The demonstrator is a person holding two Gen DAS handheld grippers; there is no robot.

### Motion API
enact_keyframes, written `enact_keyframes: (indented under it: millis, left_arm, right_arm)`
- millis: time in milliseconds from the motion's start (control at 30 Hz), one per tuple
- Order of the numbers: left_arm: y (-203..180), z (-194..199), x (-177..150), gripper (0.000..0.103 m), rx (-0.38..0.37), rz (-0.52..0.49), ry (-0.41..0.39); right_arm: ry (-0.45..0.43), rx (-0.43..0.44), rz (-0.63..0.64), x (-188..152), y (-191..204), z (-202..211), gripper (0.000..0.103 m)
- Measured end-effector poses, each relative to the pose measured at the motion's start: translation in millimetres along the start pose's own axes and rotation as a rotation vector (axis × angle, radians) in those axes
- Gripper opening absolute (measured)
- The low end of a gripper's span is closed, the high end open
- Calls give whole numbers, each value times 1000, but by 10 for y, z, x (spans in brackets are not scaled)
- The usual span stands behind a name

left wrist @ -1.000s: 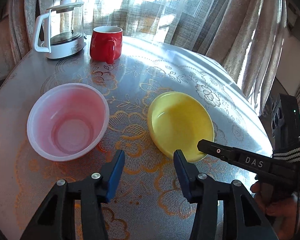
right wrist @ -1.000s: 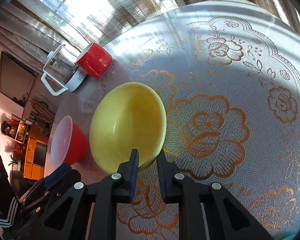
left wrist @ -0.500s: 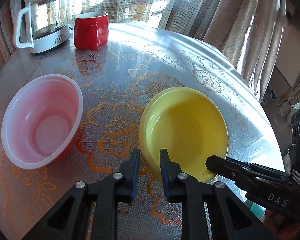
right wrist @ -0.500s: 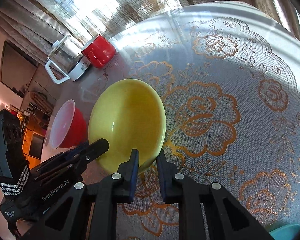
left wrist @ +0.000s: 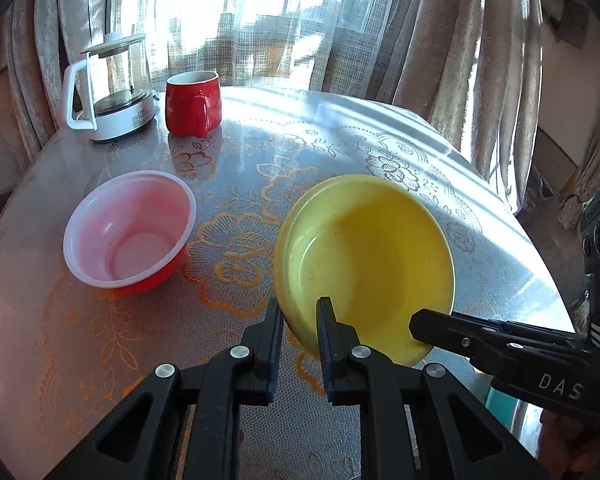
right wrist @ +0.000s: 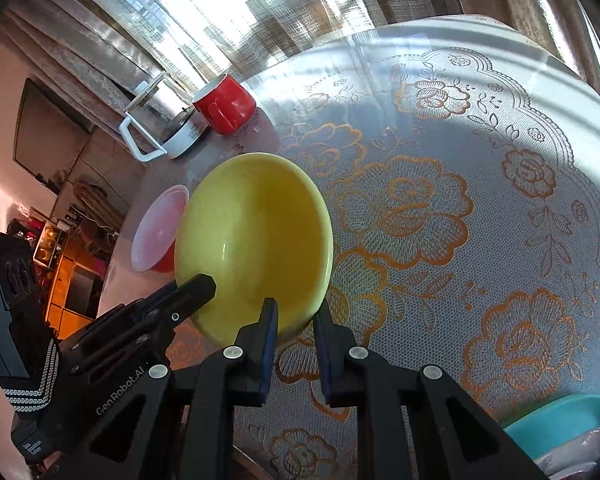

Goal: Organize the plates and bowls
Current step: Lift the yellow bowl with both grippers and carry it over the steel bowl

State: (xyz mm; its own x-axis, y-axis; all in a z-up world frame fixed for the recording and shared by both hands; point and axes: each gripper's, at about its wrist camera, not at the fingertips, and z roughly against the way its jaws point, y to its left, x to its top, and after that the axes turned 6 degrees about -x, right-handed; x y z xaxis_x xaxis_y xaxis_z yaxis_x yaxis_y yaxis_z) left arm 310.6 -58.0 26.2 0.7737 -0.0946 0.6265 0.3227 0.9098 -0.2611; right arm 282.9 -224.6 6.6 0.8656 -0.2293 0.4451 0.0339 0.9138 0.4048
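Got both tools on the yellow bowl (left wrist: 364,256) right now: my left tool (left wrist: 298,320) is clamped on its near rim, and my right tool (right wrist: 294,320) is clamped on the rim further round. The bowl sits tilted over the middle of the desk (left wrist: 380,148), toward the near edge. Red bowl (left wrist: 128,232) sits upright near the left edge, and the mug (left wrist: 194,102) and kettle (left wrist: 112,88) are at the far-left edge.

Left gripper (left wrist: 298,322) and right gripper (right wrist: 294,322) side by side, angled downward, jaws clamped
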Motion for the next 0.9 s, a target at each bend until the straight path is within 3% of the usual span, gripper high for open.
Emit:
enact_keyframes:
  millis: [633, 900]
  left_arm:
    - [-149, 1042, -805, 17, -10, 9, -175]
    - [-149, 1148, -1167, 18, -10, 17, -168]
  right_arm:
    - [-124, 85, 58, -818, 377, 800, 18]
    - [-136, 91, 46, -1155, 426, 863, 18]
